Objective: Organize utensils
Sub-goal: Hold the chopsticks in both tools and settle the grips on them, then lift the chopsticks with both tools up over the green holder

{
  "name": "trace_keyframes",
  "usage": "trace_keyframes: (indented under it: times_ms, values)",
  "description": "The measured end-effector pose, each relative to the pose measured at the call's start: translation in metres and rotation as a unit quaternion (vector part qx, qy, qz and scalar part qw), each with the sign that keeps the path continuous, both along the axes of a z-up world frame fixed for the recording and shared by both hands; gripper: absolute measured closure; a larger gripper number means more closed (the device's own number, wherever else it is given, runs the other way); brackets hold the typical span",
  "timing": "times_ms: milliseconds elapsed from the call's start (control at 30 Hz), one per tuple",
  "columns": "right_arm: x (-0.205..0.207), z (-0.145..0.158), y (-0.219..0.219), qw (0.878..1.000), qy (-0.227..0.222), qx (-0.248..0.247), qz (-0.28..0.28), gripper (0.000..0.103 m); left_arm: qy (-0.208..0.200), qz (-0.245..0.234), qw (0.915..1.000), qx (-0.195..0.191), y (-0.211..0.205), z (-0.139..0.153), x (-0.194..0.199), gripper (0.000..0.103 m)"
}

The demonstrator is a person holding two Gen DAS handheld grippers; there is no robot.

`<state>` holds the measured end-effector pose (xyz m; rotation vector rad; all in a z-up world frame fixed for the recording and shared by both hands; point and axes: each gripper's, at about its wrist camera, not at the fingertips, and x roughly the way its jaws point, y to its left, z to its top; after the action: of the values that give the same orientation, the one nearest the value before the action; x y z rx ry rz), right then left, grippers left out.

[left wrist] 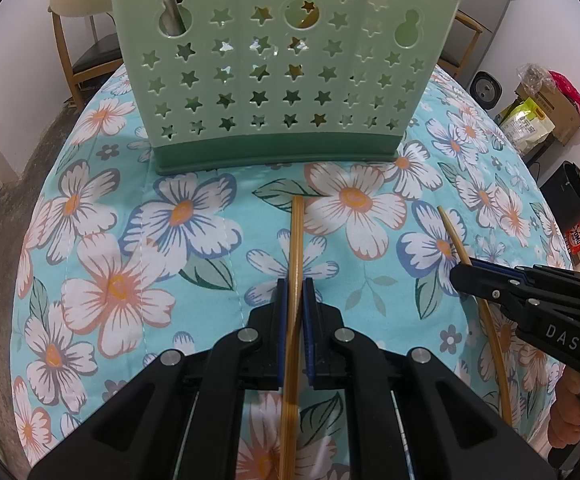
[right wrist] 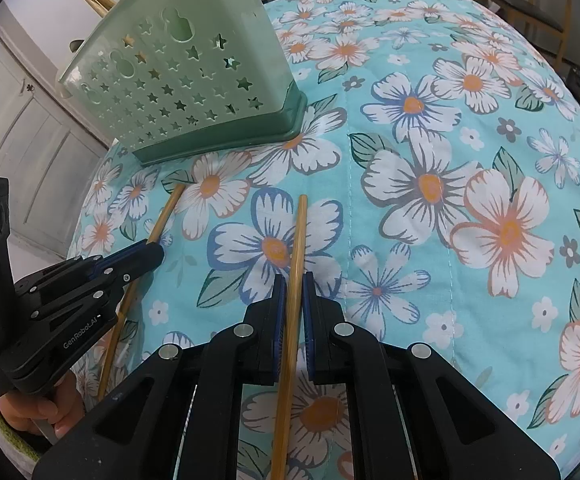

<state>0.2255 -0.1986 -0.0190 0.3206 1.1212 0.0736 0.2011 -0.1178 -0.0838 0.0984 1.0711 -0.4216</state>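
Bamboo chopsticks, two, as I count them: my left gripper clamps one chopstick, my right gripper the other chopstick. One green star-cut holder on one floral tablecloth.

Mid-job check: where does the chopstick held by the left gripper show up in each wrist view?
Left wrist view: the left gripper's chopstick runs up the centre, clamped in the left gripper.
Right wrist view: same chopstick at left, slanting toward the holder, pinched by the left gripper.
Shared landmark: green star-cutout utensil holder beyond the chopstick's tip.
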Motion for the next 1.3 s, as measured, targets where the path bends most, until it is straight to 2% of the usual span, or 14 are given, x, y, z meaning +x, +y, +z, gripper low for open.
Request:
trace_keyframes:
  times_ms: [1000,1300]
  values:
    - [-0.002,0.000,-0.001,1.000,-0.002,-0.003,-0.001,0.095,-0.002,0.001,1.0000,0.002,-0.002,0.000,-0.001,0.096]
    - [-0.010,0.011,-0.006,1.000,-0.013,0.004,-0.003,0.098,0.000,0.002,1.0000,-0.001,0.000,0.000,0.000,0.096]
